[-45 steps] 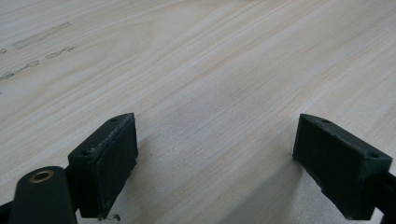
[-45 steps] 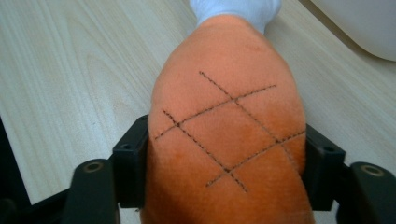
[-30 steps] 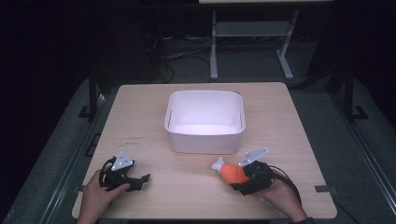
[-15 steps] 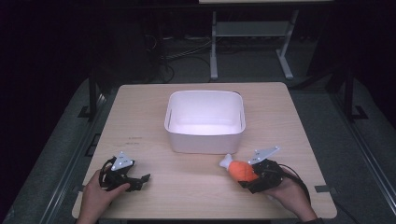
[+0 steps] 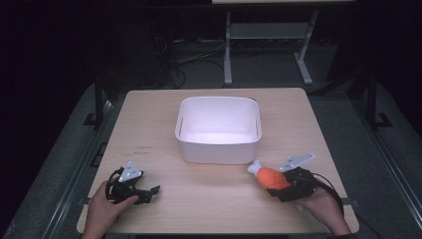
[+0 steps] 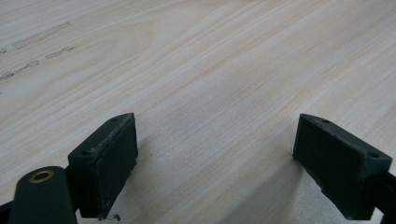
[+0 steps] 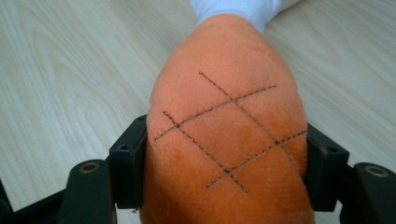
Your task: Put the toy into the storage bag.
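An orange plush drumstick [image 5: 271, 178] with a white end sits between the jaws of my right gripper [image 5: 282, 185] at the table's front right, just right of and in front of the white bin [image 5: 219, 148]. In the right gripper view both pads press the drumstick's [image 7: 229, 135] stitched orange body, and the right gripper [image 7: 226, 168] is shut on it. My left gripper [image 5: 152, 193] rests at the front left in a hand, jaws apart. The left gripper view shows my left gripper [image 6: 215, 163] open over bare wood, nothing between its pads.
The white bin stands in the middle of the wooden table [image 5: 149, 124], with nothing visible inside. Faint pencil marks [image 5: 142, 151] lie left of it. A metal stand's legs [image 5: 263, 55] and cables are on the dark floor beyond the far edge.
My right gripper has carried the drumstick to the right along the table's front. The left gripper has stayed put.
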Available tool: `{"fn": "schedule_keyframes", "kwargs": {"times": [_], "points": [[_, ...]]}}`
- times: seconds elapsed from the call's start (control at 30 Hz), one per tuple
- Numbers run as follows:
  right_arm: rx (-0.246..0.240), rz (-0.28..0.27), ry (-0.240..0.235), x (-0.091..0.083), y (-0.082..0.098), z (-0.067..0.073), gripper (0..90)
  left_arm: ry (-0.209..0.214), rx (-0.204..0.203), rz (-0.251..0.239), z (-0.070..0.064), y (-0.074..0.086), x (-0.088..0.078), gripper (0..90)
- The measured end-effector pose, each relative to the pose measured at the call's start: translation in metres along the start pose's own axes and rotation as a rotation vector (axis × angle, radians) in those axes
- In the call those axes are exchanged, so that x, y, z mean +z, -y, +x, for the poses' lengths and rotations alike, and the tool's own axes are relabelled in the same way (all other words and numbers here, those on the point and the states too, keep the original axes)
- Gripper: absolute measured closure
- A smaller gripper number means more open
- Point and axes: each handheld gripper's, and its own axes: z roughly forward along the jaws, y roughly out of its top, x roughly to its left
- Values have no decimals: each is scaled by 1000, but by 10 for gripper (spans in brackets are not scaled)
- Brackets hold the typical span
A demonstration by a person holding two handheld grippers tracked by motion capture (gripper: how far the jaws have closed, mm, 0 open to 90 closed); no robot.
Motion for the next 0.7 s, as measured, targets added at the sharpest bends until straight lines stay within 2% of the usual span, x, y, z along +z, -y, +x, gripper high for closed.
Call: {"fn": "schedule_keyframes", "kwargs": {"times": [0.7], "points": [[29, -43, 57, -14, 8, -33, 304, 0, 0, 0, 0, 0, 0, 131]]}}
